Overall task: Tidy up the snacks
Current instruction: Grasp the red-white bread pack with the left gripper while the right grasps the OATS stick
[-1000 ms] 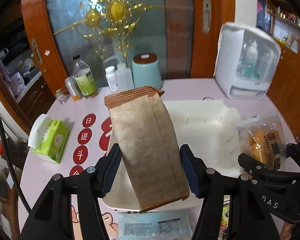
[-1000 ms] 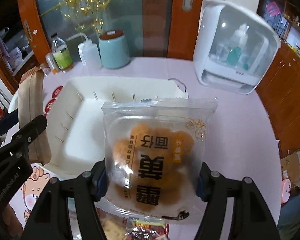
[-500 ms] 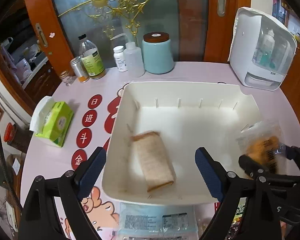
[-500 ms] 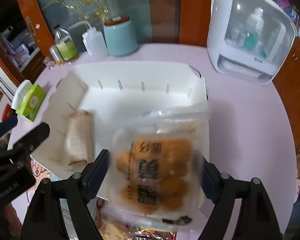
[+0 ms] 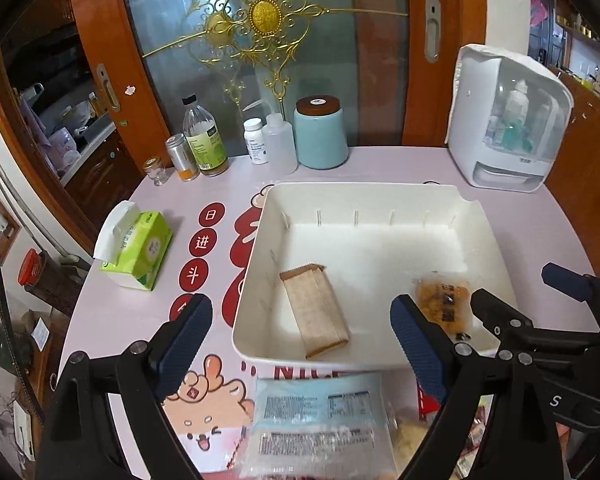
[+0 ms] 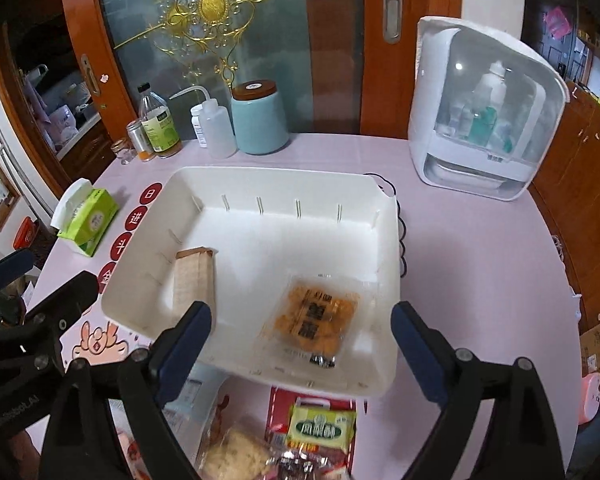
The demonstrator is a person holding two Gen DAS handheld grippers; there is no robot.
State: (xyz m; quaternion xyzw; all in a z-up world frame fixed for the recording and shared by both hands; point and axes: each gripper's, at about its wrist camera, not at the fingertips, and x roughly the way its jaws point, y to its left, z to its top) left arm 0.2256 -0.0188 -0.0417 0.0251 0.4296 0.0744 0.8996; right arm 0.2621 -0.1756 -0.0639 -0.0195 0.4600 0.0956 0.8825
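Both snacks just carried are seen lying inside the shallow white plastic bin (image 5: pixel 380 200): the flat brown kraft-paper pouch (image 5: pixel 316 312) at about seven o'clock on the bin floor, its long axis running from eleven to five o'clock, and the clear crinkled plastic packet of orange puffed balls (image 6: pixel 312 320) at about five o'clock, flat, label up.

The left claw (image 5: pixel 300 344) is spread wide with nothing between its ribbed blue pads. The right claw (image 6: pixel 300 340) is likewise spread, its jaws having just been opening; the orange packet is seen below and beyond them, untouched by either pad.

More snacks remain on the pale pink printed desk (image 6: pixel 480 240) at six o'clock, just outside the bin's near wall. A pale blue, matte, rectangular sachet (image 5: pixel 316 404) lies directly beneath the left claw, long axis roughly three to nine o'clock, so that hand is judged nearer to it. A small yellow-green glossy packet (image 6: pixel 320 428) on a heap of crumpled wrappers lies under the right claw. The next pick is judged to call for a pull-back toward six o'clock and a descent; thin, slippery film may crumple or slide when pinched.
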